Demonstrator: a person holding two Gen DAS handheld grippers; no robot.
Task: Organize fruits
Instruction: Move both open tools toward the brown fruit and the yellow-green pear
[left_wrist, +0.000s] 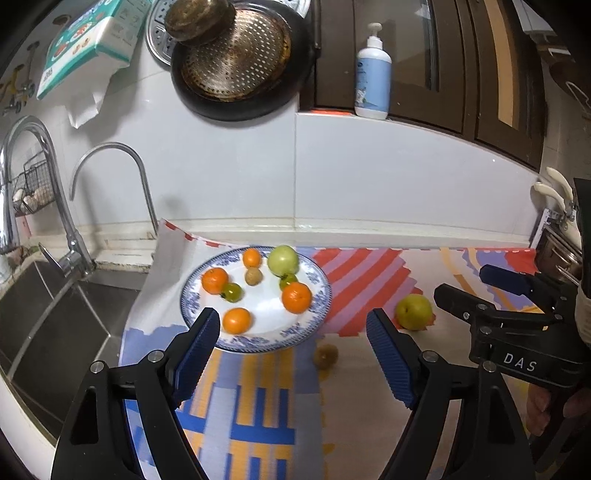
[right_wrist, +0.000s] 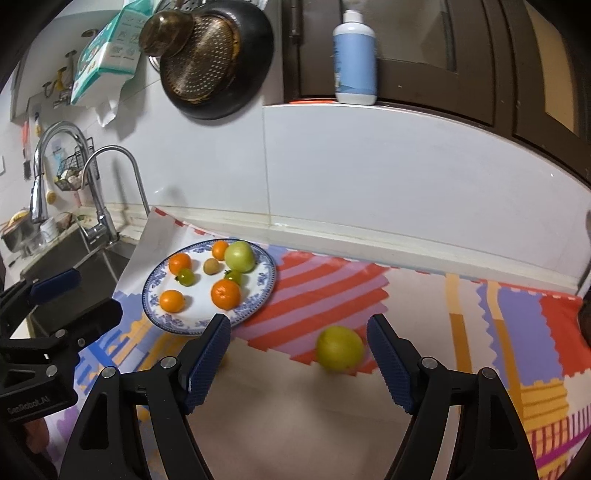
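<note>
A blue-rimmed white plate (left_wrist: 314, 317) (right_wrist: 155, 280) holds several oranges, a green apple (left_wrist: 282, 259) (right_wrist: 240, 256), two small green tomatoes and a small brown fruit. A yellow-green pear (left_wrist: 413, 311) (right_wrist: 340, 348) lies on the patterned mat right of the plate. A small brown fruit (left_wrist: 325, 355) lies on the mat just in front of the plate. My left gripper (left_wrist: 293, 354) is open and empty, above the plate's near edge. My right gripper (right_wrist: 298, 360) is open and empty, the pear just ahead between its fingers.
A steel sink (left_wrist: 55, 325) with two taps lies left of the mat. A dark pan with a strainer (left_wrist: 240, 62) hangs on the tiled wall. A lotion bottle (left_wrist: 373, 74) stands on the ledge by dark cabinets. A knife rack (left_wrist: 554, 206) is at far right.
</note>
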